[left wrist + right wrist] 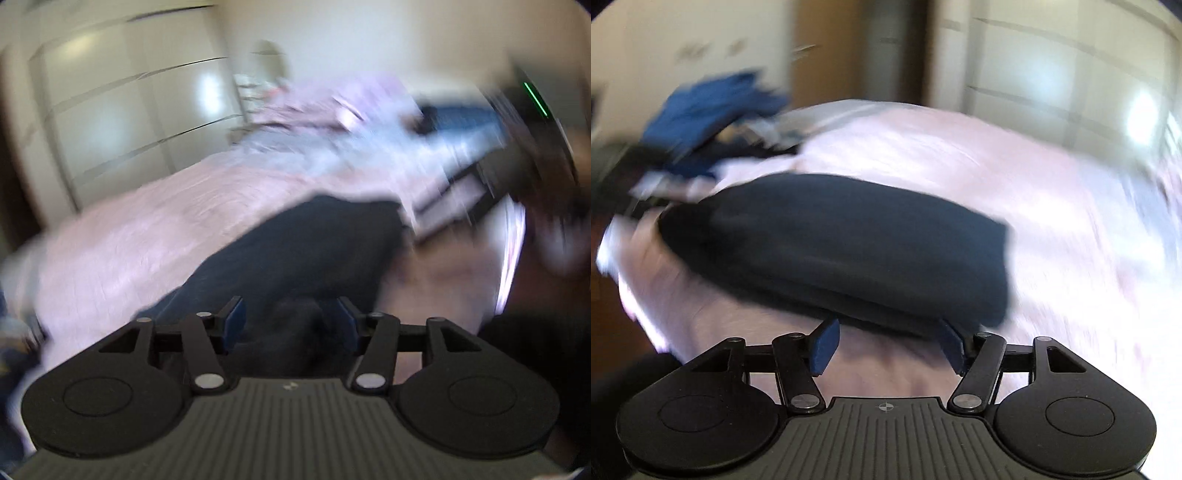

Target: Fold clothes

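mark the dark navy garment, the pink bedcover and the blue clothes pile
dark navy garment [831, 229], right wrist view, middle of its top face
pink bedcover [155, 221], left wrist view, bare stretch left of the garment
blue clothes pile [709, 107], right wrist view, top blue piece

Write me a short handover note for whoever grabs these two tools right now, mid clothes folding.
Left tool: open, a bunched bit of the dark navy garment lies between its pads, apparently not pinched.
Right tool: open, at the garment's near edge, gripping nothing.
The navy garment lies folded over on the pink bedspread. A pile of blue and pale clothes waits farther back on the bed.
Done: it looks like at least one fold is laid down and released.
Left: check the fold once the blur clears, finish and set it aside, then start on the pile.
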{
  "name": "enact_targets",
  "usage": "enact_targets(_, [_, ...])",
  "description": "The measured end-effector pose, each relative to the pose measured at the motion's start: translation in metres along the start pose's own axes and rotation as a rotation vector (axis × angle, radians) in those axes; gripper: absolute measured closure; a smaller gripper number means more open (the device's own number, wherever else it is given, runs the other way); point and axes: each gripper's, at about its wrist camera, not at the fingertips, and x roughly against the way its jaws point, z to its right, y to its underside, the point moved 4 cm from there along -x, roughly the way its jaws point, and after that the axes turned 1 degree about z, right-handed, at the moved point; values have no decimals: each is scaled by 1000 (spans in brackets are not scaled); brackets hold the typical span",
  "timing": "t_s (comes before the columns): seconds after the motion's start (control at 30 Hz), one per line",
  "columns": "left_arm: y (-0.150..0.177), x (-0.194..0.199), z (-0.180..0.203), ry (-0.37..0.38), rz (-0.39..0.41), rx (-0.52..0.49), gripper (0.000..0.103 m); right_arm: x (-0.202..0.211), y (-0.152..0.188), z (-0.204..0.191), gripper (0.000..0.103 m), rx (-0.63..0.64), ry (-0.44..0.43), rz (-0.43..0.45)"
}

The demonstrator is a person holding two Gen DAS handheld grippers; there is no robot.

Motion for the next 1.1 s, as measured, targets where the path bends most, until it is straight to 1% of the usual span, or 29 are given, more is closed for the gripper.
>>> enact_targets(0.07, [8,-5,16,-82,-61,-176,53,2,3,24,36,-129,-23,6])
enact_targets(0.13, [16,-7,21,-160,-114,-283,53,9,3,38,36,-214,-36,20])
enact_targets(0.17, [19,-5,18,-182,-133,-287,53,11,3,42,36,-236,-39,28])
enact_targets(0.23, [24,-5,10,-185,-164,-239,53,17,1,38,36,-211,-48,42])
enact_targets(0.27, [25,-6,11,-191,-166,-234,54,20,1,36,36,-197,-56,49])
enact_targets(0.3, [26,-7,13,-198,-166,-235,58,18,-1,32,35,-181,-59,54])
enact_targets(0.37, [20,-12,28,-235,-147,-328,65,7,-1,24,34,-162,-52,51])
enact_targets(0.43, [14,-16,43,-268,-130,-420,66,5,2,23,32,-190,-55,55])
enact_targets(0.47, [14,-21,49,-263,-135,-458,66,1,4,25,29,-227,-67,62])
enact_targets(0.5, [13,-27,55,-260,-140,-494,70,-9,4,28,28,-274,-82,70])
enact_targets(0.53, [15,-33,58,-271,-146,-520,77,-15,4,31,27,-328,-96,79])
enact_targets(0.57, [17,-36,57,-296,-147,-523,92,-16,5,36,26,-392,-110,89])
enact_targets(0.6, [19,-38,55,-321,-146,-520,92,-18,5,41,25,-455,-124,99])
enact_targets(0.67, [18,-29,47,-361,-126,-442,93,-18,7,50,25,-578,-152,120])
enact_targets(0.73, [22,-19,43,-387,-124,-381,93,-13,10,57,25,-672,-182,138])
enact_targets(0.77, [25,-18,44,-383,-130,-368,93,-12,13,59,25,-712,-188,139])
enact_targets(0.83, [32,-22,51,-369,-137,-374,94,-13,16,64,24,-790,-209,134])
enact_targets(0.93, [39,-23,59,-370,-138,-372,94,-24,16,74,24,-898,-231,140])
enact_targets(1.03, [44,-21,61,-374,-138,-352,94,-28,12,85,24,-981,-239,194])
enact_targets(1.07, [46,-19,62,-378,-142,-347,94,-29,10,89,26,-1003,-236,214])
enact_targets(1.1, [48,-17,63,-381,-146,-341,95,-28,5,93,30,-1012,-235,225])
